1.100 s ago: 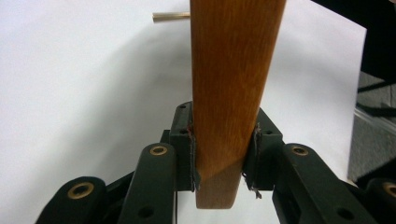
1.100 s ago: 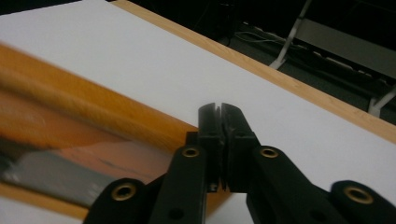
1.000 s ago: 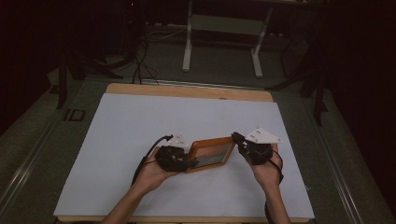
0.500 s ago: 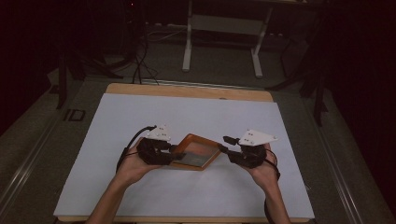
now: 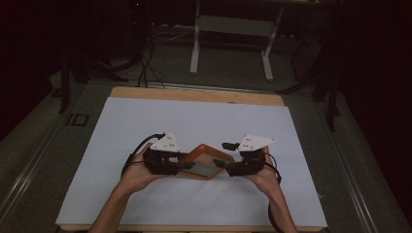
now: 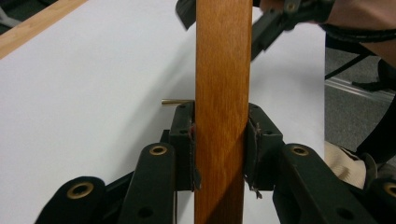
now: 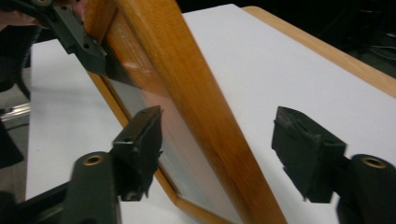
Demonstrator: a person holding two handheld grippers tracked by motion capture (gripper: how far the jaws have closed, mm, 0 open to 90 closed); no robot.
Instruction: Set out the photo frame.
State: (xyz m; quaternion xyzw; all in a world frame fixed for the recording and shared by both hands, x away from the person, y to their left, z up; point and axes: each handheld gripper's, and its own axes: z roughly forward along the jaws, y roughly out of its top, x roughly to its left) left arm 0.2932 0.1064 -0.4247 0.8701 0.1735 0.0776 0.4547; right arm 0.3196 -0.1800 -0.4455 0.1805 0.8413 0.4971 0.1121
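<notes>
A wooden picture frame (image 5: 203, 160) with a grey pane hangs just above the white sheet, one corner pointing away from me. My left gripper (image 5: 182, 166) is shut on its left edge; in the left gripper view the pads (image 6: 254, 149) press both faces of the wooden rail (image 6: 223, 93). My right gripper (image 5: 222, 154) sits at the frame's right corner. Its jaws have just been opening and now stand wide. The frame's edge (image 7: 196, 93) runs between them, and neither finger (image 7: 140, 140) touches it. A small brass pin (image 6: 175, 101) sticks out beside the rail.
The white sheet (image 5: 194, 121) covers a wooden table whose bare edge (image 5: 194, 94) shows at the far side. Beyond it stand a metal stand (image 5: 233, 24) and cables (image 5: 145, 63) on a dark floor. Both forearms enter from the near edge.
The right gripper's jaws have opened off the frame's right edge. The left hand shifted left and the frame turned from lying square to corner-on.
</notes>
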